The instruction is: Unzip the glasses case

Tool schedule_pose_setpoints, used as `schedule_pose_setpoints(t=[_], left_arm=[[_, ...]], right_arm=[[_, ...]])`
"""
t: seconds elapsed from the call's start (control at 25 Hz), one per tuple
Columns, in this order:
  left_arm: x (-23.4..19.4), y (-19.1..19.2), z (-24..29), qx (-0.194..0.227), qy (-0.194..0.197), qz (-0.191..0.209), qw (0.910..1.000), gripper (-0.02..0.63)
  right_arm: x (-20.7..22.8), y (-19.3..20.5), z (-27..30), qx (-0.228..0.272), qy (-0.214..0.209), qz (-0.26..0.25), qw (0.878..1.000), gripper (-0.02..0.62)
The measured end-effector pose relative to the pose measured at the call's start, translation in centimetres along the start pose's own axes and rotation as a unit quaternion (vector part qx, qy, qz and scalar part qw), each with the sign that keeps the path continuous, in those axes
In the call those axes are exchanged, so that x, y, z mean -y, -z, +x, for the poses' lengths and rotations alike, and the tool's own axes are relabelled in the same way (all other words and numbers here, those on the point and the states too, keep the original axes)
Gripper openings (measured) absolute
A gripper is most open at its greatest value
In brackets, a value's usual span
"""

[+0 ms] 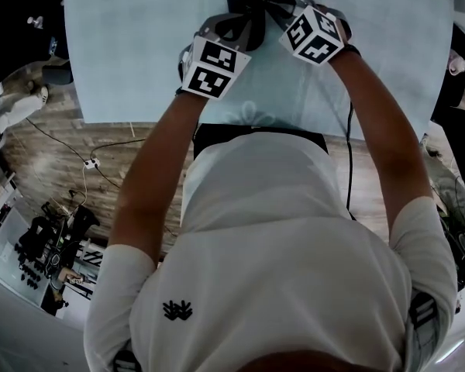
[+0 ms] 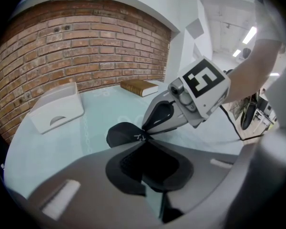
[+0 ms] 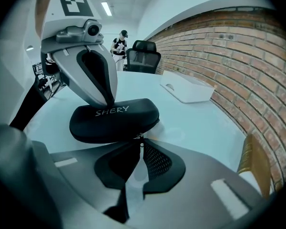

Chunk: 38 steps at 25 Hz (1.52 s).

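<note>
On the table [image 1: 132,53], the glasses case [image 3: 114,120] is pinched at its far edge by the left gripper [image 2: 140,140]; at its near edge, the zipper pull [image 3: 142,137] is clamped by the right gripper [image 3: 141,144].

Office/lab-type space. Brick wall [image 2: 86,46], office chair [image 3: 143,56], ceiling strip lights [image 3: 106,7] (cables [image 1: 108,144] and misc. equip. on wood floor [image 1: 39,169]).

We've got one pale, round-edged table [image 1: 132,45]. Lying directly on it: black case [image 3: 114,120] near our side, white tray [image 2: 57,109] and a flat book [image 2: 140,86] farther back. Tray and book sit well apart from the case.
</note>
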<state>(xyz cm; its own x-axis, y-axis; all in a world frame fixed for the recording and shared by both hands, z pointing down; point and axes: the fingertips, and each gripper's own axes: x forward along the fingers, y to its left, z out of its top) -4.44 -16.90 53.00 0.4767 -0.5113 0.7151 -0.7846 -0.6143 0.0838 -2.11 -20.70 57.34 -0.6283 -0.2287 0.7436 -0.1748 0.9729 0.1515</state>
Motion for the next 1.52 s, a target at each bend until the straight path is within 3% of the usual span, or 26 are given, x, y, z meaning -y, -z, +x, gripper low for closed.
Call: schedule_pose_setpoints(t=[0.88,1.52], left_arm=[[-0.2,0.2,0.0,0.005,0.027,-0.007,0.9996,0.057],[-0.4,0.3,-0.1,0.006,0.048,-0.017,0.9987,0.057]], right_arm=[[2.8,-1.4,2.1,-0.025,-0.026,-0.082,0.996,0.023],[3.8,-2.6,3.5,-0.037,-0.056,-0.183,0.981,0.025]])
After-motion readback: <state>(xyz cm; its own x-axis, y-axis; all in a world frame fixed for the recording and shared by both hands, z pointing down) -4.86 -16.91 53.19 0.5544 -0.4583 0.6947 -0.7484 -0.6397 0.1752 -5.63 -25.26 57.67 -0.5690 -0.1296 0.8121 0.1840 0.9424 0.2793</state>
